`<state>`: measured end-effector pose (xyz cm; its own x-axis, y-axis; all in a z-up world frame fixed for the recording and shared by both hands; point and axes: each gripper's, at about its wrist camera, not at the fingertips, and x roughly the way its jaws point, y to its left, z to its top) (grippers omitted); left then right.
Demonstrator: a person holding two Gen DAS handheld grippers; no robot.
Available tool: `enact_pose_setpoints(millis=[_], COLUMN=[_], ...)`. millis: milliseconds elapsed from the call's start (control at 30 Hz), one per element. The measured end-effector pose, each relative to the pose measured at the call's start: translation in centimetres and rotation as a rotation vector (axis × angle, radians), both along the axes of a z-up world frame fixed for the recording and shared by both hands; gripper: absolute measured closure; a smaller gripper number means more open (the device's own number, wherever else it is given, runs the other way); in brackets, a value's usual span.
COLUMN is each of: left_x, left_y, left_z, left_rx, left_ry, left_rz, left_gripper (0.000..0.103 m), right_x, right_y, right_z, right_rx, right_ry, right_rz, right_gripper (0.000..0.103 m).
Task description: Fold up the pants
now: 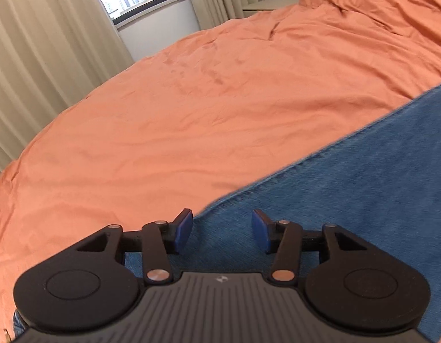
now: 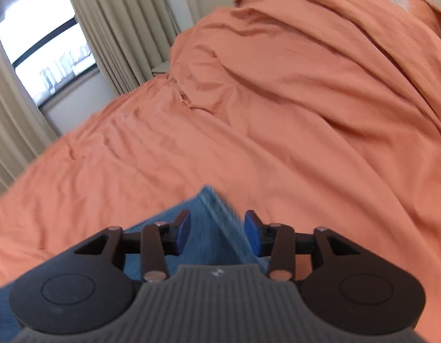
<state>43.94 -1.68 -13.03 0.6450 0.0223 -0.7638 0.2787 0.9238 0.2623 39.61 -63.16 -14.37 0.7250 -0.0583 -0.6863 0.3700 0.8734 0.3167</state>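
Jeans: long seamed edge at lower right of my left view; hemmed corner only in right view. My left gripper and right gripper: both spread wide, empty, over denim on the orange bedsheet.

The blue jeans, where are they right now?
The blue jeans lie on the orange bedspread, lower right in the left wrist view, directly under both open hand-held grippers.

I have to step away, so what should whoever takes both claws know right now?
Left claw: open, holding nothing, over the edge of the blue jeans.
Right claw: open, holding nothing, over a corner of the jeans.
The jeans lie on the orange bedspread.
Done: cannot tell from these views whether any fold is made.
Left: grip the denim with both claws and fold.
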Motion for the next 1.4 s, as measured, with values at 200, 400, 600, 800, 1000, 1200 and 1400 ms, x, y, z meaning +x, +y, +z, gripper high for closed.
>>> enact_pose_setpoints(millis=[200, 400, 600, 800, 1000, 1200, 1400], left_x=[-2.2, -4.0, -4.2, -3.3, -1.1, 3.3, 6.0], left_y=[-1.5, -2.5, -3.3, -5.5, -9.3, -13.6, -18.4], left_z=[0.9, 1.0, 0.2, -1.5, -3.8, -4.7, -6.0], left_rx=[-0.088, -0.124, -0.165, -0.175, -0.164, -0.18, -0.042], left_ry=[0.033, 0.063, 0.086, 0.113, 0.091, 0.073, 0.033], left_rz=[-0.01, 0.013, 0.014, -0.052, -0.099, -0.133, -0.205], left_gripper=[0.046, 0.046, 0.051, 0.06, 0.069, 0.077, 0.087], right_x=[-6.1, -6.0, -5.8, -6.8, -6.3, -5.7, -5.6], right_y=[-1.6, -3.3, -4.7, -5.5, -5.2, -4.8, -4.9], right_z=[-2.5, -6.0, -8.9, -10.5, -11.3, -11.0, -10.9], right_rx=[0.241, 0.379, 0.556, 0.599, 0.624, 0.571, 0.534], right_ry=[0.027, 0.016, -0.028, -0.123, -0.163, -0.166, -0.155], right_rz=[-0.123, -0.259, -0.297, -0.233, -0.228, -0.219, -0.2], right_gripper=[0.042, 0.049, 0.096, 0.101, 0.091, 0.096, 0.097])
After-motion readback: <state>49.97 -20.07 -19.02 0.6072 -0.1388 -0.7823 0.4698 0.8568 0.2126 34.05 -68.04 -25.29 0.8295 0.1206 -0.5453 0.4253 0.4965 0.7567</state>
